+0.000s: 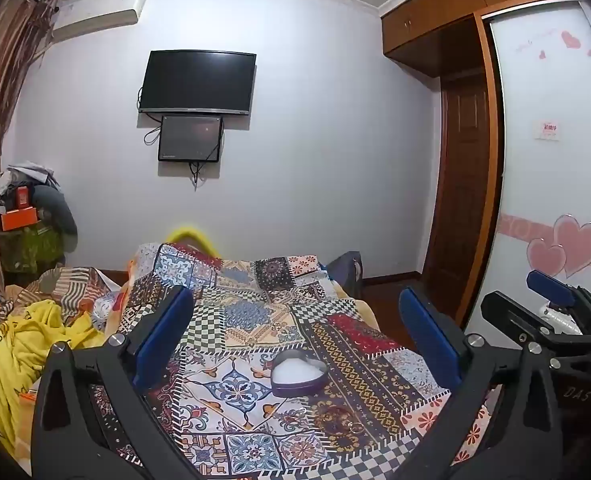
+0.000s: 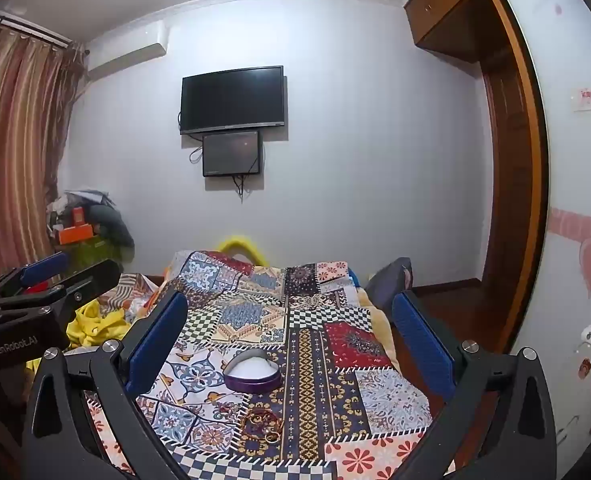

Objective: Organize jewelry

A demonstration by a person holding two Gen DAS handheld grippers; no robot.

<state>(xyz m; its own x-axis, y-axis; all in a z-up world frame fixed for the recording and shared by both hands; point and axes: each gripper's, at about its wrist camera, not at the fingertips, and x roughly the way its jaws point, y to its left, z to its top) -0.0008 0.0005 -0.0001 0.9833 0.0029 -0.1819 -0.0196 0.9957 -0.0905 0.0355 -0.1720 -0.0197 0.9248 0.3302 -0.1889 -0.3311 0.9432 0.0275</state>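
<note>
Two grippers hover side by side above a bed (image 1: 255,320) spread with a patchwork quilt, each with its jaws wide and nothing between them: the left gripper (image 1: 295,332) and the right gripper (image 2: 291,332). A heart-shaped box (image 1: 299,374), open and white inside, sits on the quilt ahead of both. Just in front of it lie thin rings (image 2: 264,426), apart from the box. Yellow cloth (image 1: 35,344) is heaped left of the quilt. A TV (image 1: 197,82) hangs on the far wall. The left view shows the wardrobe door's pink hearts (image 1: 567,248) whole; the right view shows more of the striped curtain (image 2: 11,152).
</note>
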